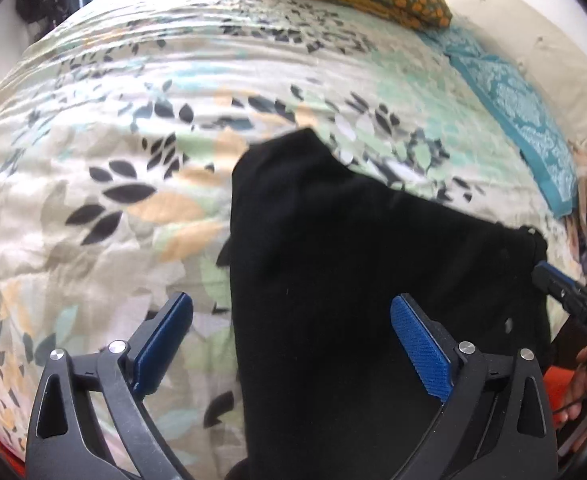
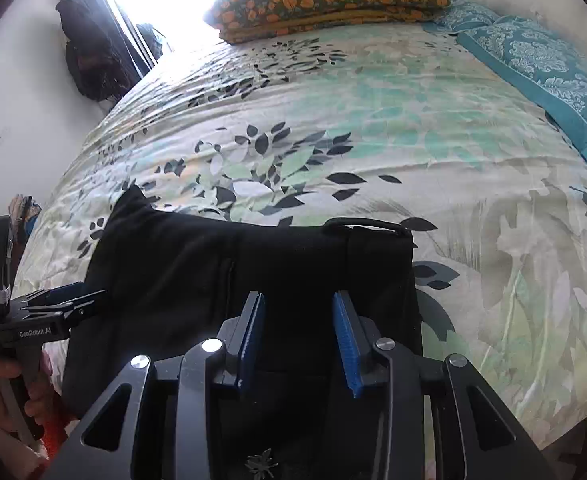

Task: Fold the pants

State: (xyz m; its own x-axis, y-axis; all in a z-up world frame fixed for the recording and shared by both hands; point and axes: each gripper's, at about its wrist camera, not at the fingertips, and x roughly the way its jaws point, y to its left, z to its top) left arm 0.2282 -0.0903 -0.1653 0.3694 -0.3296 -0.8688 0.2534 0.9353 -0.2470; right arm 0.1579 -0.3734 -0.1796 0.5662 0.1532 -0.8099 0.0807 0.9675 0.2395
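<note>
Black pants (image 1: 353, 260) lie on the floral bedspread (image 1: 113, 140), frame centre to bottom. Left gripper (image 1: 293, 344) jaws spread wide, nothing gripped. Right gripper (image 2: 298, 336) jaws part-open over the pants, pads not pressing cloth.

Both wrist views look steeply down, close over the same black pants (image 1: 353, 260), seemingly from opposite ends.
</note>
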